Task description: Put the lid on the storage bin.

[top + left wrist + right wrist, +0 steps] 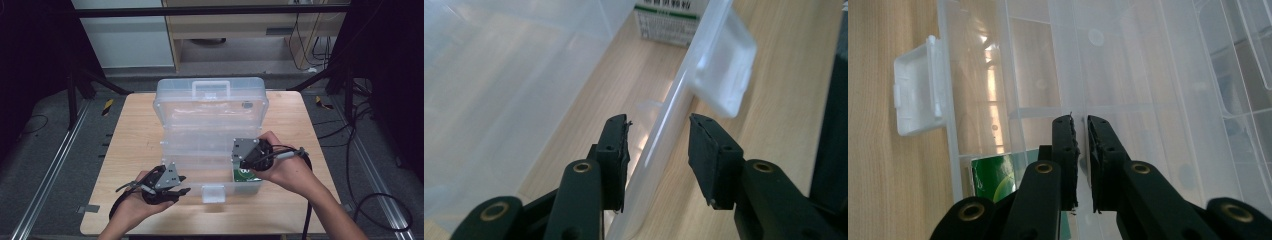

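Note:
A clear plastic case [165, 107] lies open on the wooden table [130, 150], its lid thrown back. My left gripper [184, 184] is at the front left of the case. Its jaws [659, 130] stand open astride the clear front wall [664, 135], with gaps to both pads. The right gripper [245, 167] points down into the right front compartment. It [1079, 122] is shut to a narrow slit over clear plastic. A green and white packet [995, 180] lies under it [246, 175] and appears far off in the left gripper view [666, 22].
A white latch tab [213, 193] sticks out from the middle of the case's front wall [724, 70] [915, 95]. Clear dividers split the case's inside. Bare wood lies left, right and in front of the case. Cables trail off the table's right side [350, 150].

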`<action>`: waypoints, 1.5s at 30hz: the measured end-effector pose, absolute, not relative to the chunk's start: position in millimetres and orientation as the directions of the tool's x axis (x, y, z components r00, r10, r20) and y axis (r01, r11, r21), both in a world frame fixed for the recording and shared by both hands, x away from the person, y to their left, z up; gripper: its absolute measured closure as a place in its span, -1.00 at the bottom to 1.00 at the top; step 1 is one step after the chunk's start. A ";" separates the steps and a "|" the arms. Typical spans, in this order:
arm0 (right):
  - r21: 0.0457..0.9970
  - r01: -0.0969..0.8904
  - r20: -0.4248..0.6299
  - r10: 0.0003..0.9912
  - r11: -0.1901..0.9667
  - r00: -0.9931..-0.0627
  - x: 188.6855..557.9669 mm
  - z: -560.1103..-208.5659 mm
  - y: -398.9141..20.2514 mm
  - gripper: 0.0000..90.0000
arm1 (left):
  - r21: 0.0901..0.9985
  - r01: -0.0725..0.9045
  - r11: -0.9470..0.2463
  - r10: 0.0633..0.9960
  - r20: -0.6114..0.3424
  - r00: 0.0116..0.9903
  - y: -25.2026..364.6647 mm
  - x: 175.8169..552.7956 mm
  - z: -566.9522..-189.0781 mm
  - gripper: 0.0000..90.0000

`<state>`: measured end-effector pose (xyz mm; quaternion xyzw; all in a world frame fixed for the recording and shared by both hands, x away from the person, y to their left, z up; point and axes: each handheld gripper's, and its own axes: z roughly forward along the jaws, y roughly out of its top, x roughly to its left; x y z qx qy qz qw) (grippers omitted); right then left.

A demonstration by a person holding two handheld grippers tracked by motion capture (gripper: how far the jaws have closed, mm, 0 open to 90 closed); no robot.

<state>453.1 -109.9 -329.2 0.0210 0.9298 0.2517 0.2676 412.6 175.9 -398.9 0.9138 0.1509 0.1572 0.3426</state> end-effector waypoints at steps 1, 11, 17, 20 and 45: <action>0.480 -0.094 -0.488 0.176 0.872 -0.855 452.7 -329.4 -110.2 0.84 | 0.716 0.177 -0.676 0.393 0.146 0.908 179.4 408.9 -392.0 0.35; 0.490 -0.089 -0.486 0.187 0.867 -0.854 451.9 -330.4 -110.7 0.83 | 0.797 0.258 -0.546 0.490 0.054 0.870 205.4 404.6 -361.8 0.72; 0.498 -0.092 -0.485 0.189 0.862 -0.854 452.5 -330.7 -111.4 0.83 | 0.810 0.308 -0.499 0.549 0.021 0.835 225.7 414.2 -346.5 0.95; 0.492 -0.096 -0.487 0.183 0.865 -0.854 451.8 -330.7 -111.5 0.83 | 0.815 0.341 -0.469 0.584 -0.003 0.811 235.5 422.9 -338.3 1.00; 0.500 -0.101 -0.487 0.182 0.860 -0.854 448.1 -334.5 -112.4 0.82 | 0.847 0.417 -0.329 0.679 -0.094 0.728 253.0 489.2 -303.6 1.00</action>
